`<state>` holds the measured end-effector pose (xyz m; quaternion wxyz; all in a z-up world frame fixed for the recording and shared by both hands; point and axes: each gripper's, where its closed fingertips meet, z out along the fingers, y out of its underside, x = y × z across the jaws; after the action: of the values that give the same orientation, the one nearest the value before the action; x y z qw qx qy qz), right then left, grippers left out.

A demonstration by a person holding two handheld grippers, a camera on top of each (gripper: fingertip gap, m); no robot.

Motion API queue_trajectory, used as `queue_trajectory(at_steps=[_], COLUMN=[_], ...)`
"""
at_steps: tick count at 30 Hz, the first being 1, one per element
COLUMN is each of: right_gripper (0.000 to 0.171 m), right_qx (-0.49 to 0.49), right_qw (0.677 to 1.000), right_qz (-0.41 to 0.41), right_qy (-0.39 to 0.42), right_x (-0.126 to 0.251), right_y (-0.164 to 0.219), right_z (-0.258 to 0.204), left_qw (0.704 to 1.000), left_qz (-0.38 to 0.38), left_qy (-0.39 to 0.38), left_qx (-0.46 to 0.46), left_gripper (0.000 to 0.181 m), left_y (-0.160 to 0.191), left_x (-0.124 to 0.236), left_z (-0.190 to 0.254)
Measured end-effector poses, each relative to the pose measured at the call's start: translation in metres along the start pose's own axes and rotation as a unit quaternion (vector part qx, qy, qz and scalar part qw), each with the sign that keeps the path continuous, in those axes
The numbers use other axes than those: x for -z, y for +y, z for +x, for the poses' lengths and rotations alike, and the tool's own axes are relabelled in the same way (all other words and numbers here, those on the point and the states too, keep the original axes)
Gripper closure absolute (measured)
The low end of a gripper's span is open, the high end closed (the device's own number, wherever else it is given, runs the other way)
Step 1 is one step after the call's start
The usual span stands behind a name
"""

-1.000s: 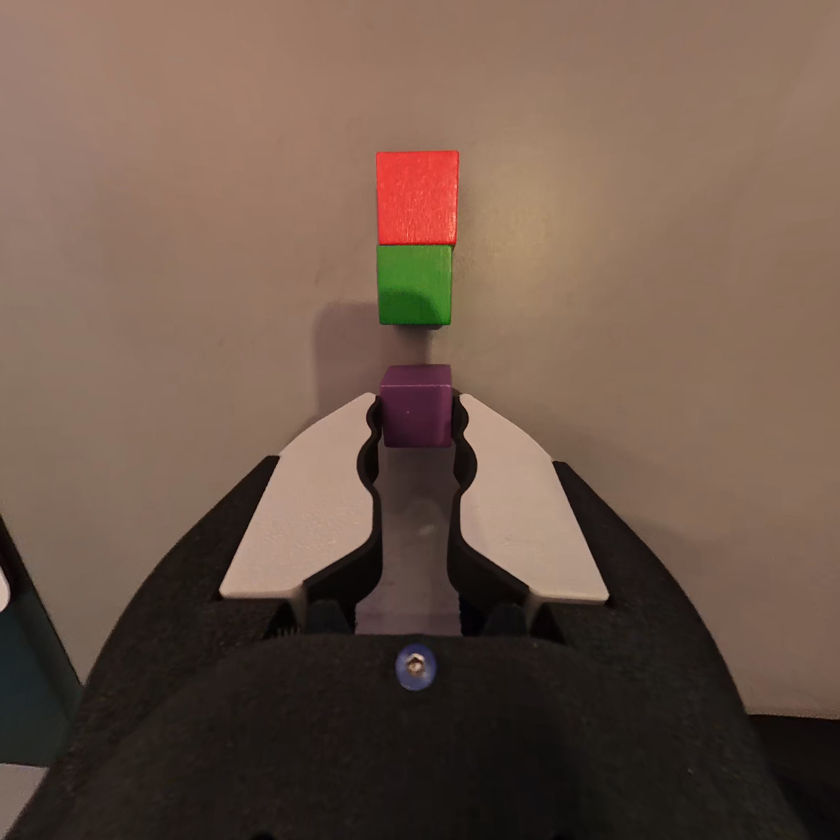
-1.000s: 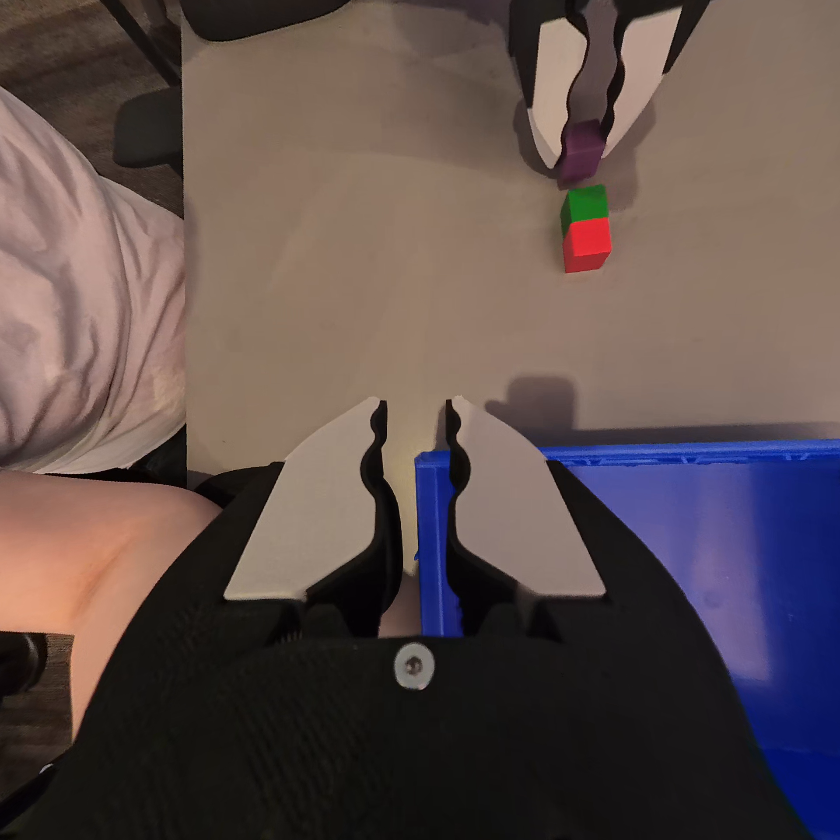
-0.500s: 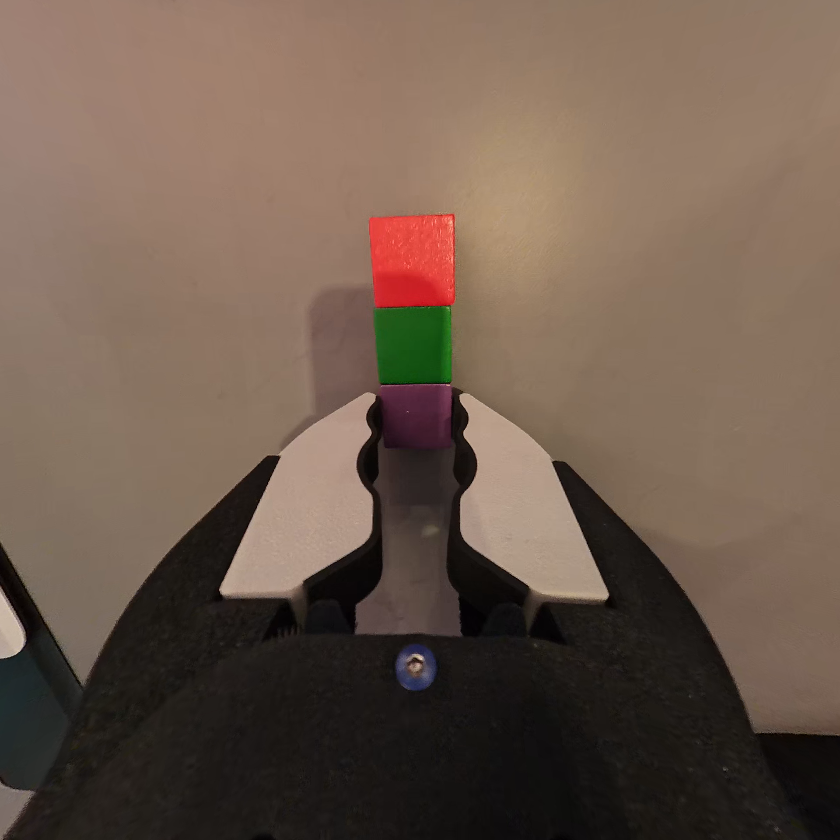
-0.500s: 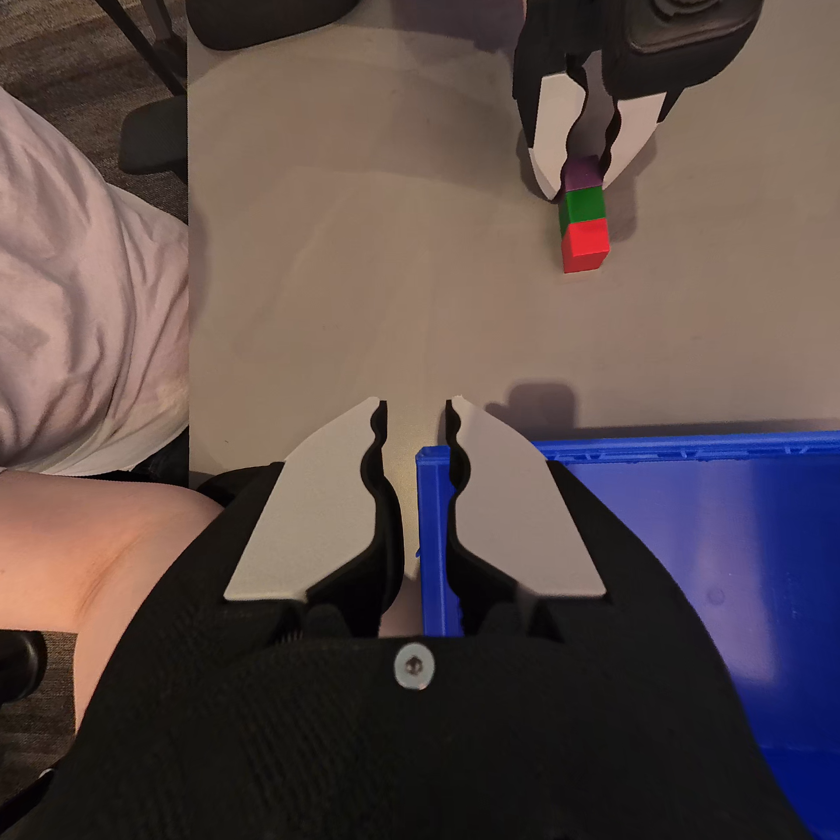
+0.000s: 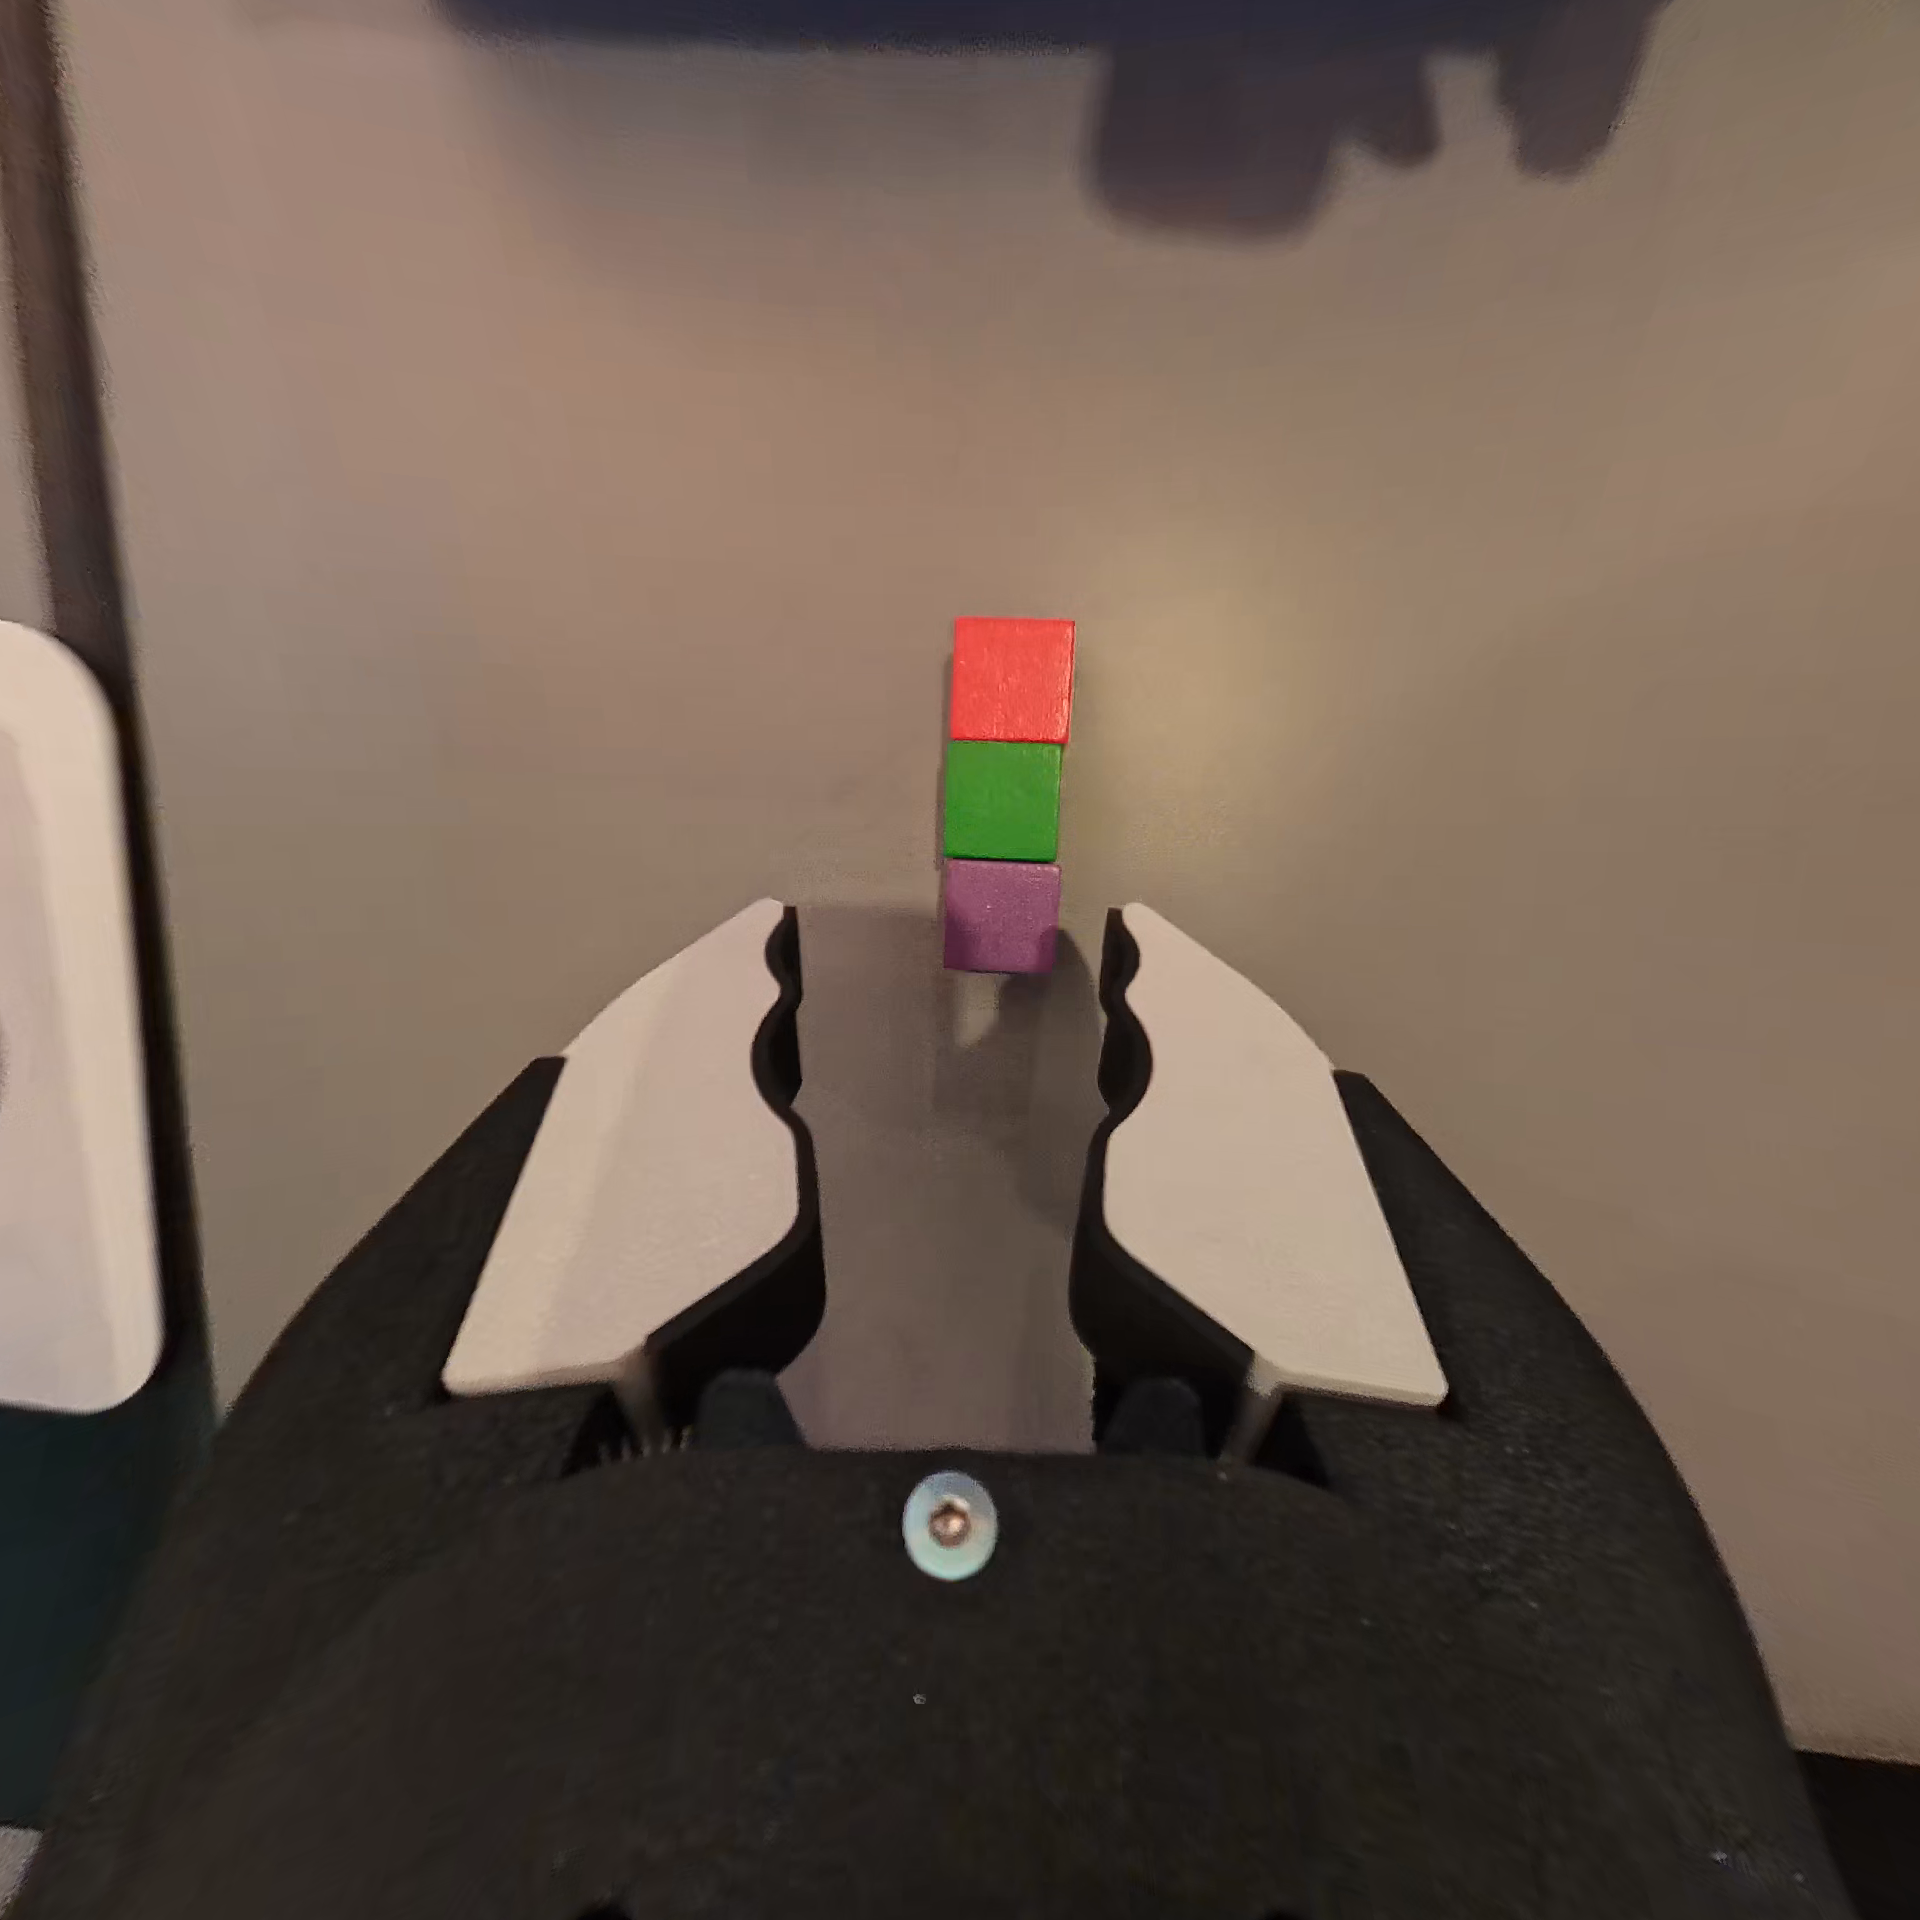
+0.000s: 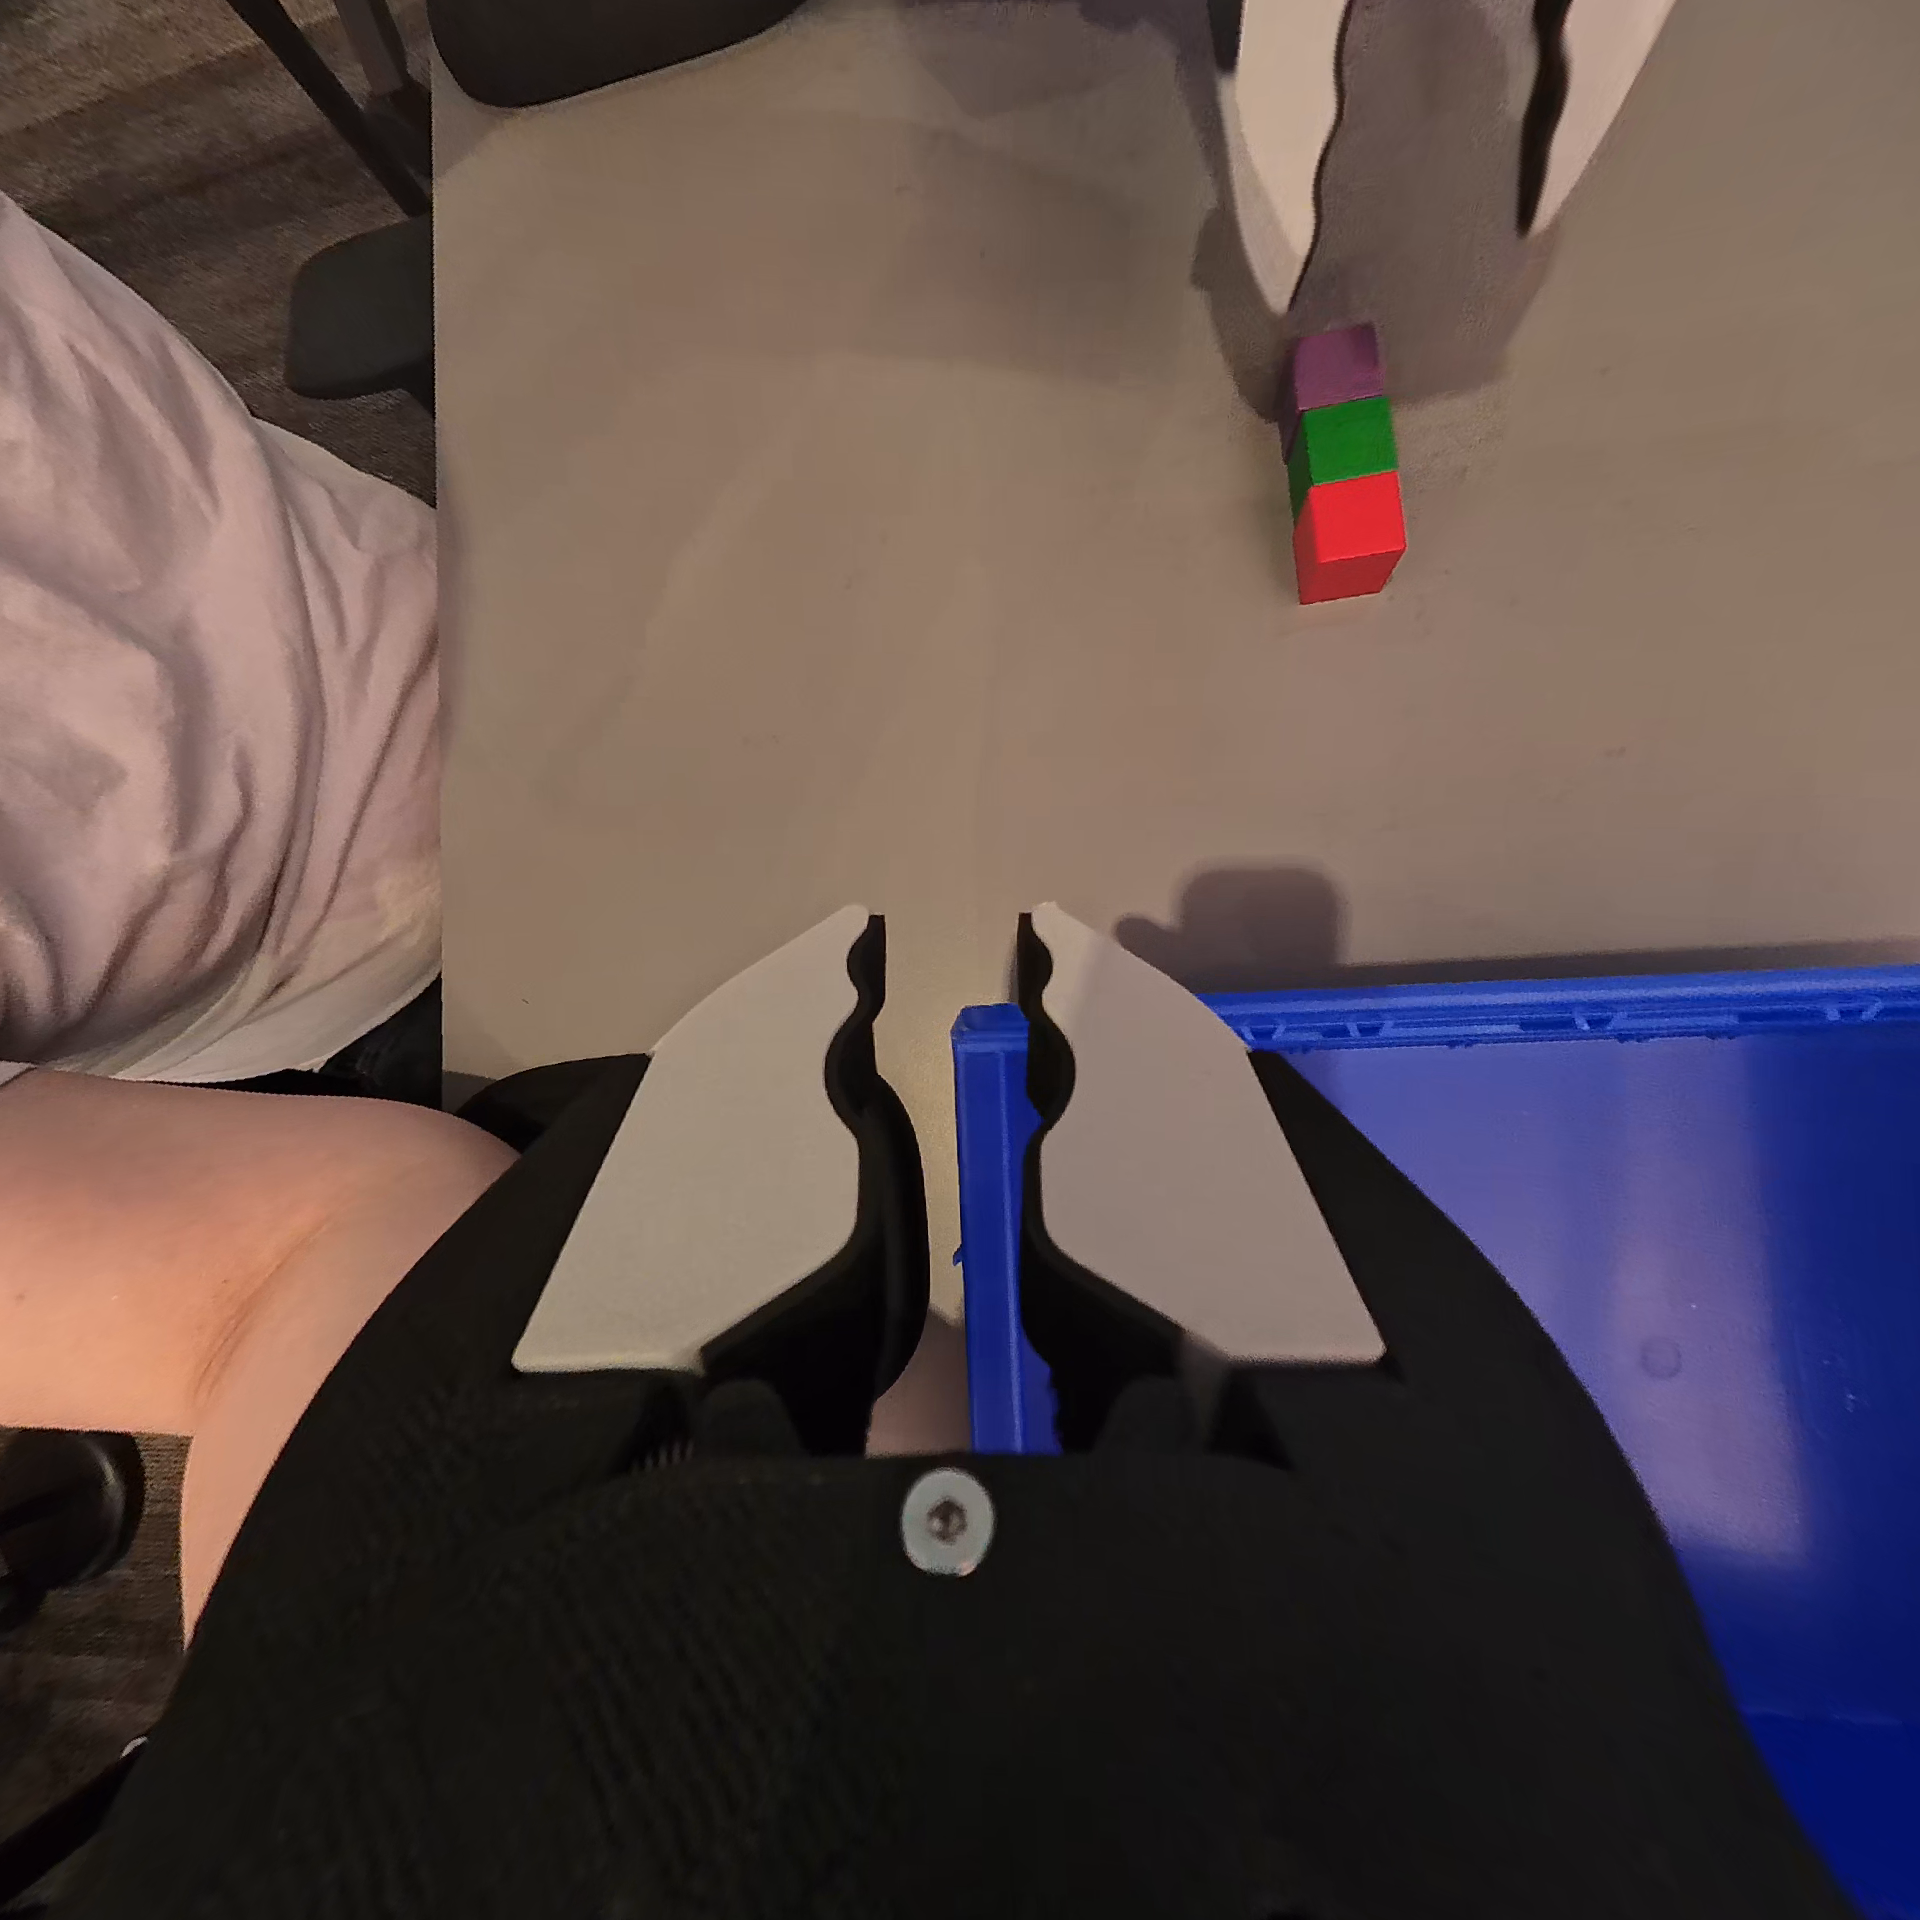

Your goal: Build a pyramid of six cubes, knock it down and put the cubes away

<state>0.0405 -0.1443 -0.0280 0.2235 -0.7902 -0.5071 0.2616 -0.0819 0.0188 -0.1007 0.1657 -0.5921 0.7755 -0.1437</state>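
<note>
Three cubes lie in a touching row on the grey table (image 6: 831, 520): purple (image 5: 1002, 914), green (image 5: 1003, 800) and red (image 5: 1013, 681). My left gripper (image 5: 948, 925) is open. Its fingertips stand apart on either side of the purple cube with a gap on both sides, nearer on the right. The right wrist view shows the same row, purple (image 6: 1337, 364), green (image 6: 1345, 442) and red (image 6: 1349, 530), with the left gripper (image 6: 1423, 208) open just behind it. My right gripper (image 6: 951, 920) is open and empty, hovering over the blue bin's corner (image 6: 987, 1039).
The blue bin (image 6: 1558, 1003) fills the near right of the table. A person's white garment (image 6: 156, 623) and arm (image 6: 260, 1195) are past the table's left edge, with a chair base (image 6: 353, 301) beyond. A white object (image 5: 62, 1018) is at the far left.
The left gripper brought the purple cube against the green one, then opened and let it go. It now stands a little farther back. The right gripper has not moved.
</note>
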Motion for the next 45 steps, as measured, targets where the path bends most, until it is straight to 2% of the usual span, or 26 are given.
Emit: queue_trajectory(at_steps=[2, 4, 7, 9, 13, 16, 19, 22, 26, 30, 33, 39, 45], right_gripper=[0.146, 0.146, 0.146, 0.146, 0.146, 0.144, 0.131, 0.11, 0.108, 0.109, 0.108, 0.109, 0.128], right_qx=[0.0, 0.002, 0.006, 0.01, 0.025, 0.043, 0.059, 0.073, 0.027, 0.003, 0.007, -0.001, 0.005], right_qw=[1.0, 1.0, 1.0, 1.0, 0.999, 0.995, 0.987, 0.962, 0.901, 0.818, 0.774, 0.748, 0.724], right_qz=[0.002, 0.008, 0.014, 0.019, 0.043, 0.073, 0.111, 0.167, 0.285, 0.427, 0.471, 0.497, 0.5], right_qy=[0.0, -0.002, -0.002, 0.0, 0.016, 0.044, 0.095, 0.202, 0.327, 0.386, 0.424, 0.439, 0.475], right_x=[0.001, 0.001, 0.001, 0.001, 0.005, 0.012, 0.023, 0.046, 0.097, 0.152, 0.181, 0.198, 0.209], right_y=[0.0, -0.001, -0.003, -0.005, -0.014, -0.025, -0.04, -0.06, -0.083, -0.091, -0.086, -0.072, -0.066], right_z=[0.0, 0.001, 0.001, 0.002, 0.006, 0.011, 0.022, 0.049, 0.085, 0.093, 0.09, 0.09, 0.091], left_qw=[0.998, 0.984, 0.93, 0.883, 0.799, 0.76, 0.742, 0.73, 0.745, 0.745, 0.742, 0.742, 0.734], left_qz=[0.061, 0.163, 0.336, 0.424, 0.511, 0.537, 0.545, 0.553, 0.55, 0.531, 0.527, 0.52, 0.554], left_qy=[-0.033, -0.077, -0.137, -0.184, -0.296, -0.34, -0.358, -0.364, -0.334, -0.371, -0.385, -0.394, -0.357], left_qx=[0.007, 0.013, 0.053, 0.085, 0.112, 0.138, 0.157, 0.17, 0.176, 0.158, 0.151, 0.154, 0.167], left_gripper=[0.13, 0.132, 0.134, 0.134, 0.136, 0.138, 0.137, 0.135, 0.131, 0.139, 0.143, 0.152, 0.162], left_y=[-0.012, -0.028, -0.042, -0.032, 0.007, 0.031, 0.046, 0.058, 0.062, 0.067, 0.066, 0.073, 0.077], left_x=[0.029, 0.069, 0.152, 0.205, 0.282, 0.317, 0.334, 0.339, 0.331, 0.331, 0.334, 0.328, 0.326], left_z=[-0.002, -0.004, -0.003, -0.004, -0.002, 0.001, 0.004, 0.007, 0.011, 0.011, 0.012, 0.005, 0.0])
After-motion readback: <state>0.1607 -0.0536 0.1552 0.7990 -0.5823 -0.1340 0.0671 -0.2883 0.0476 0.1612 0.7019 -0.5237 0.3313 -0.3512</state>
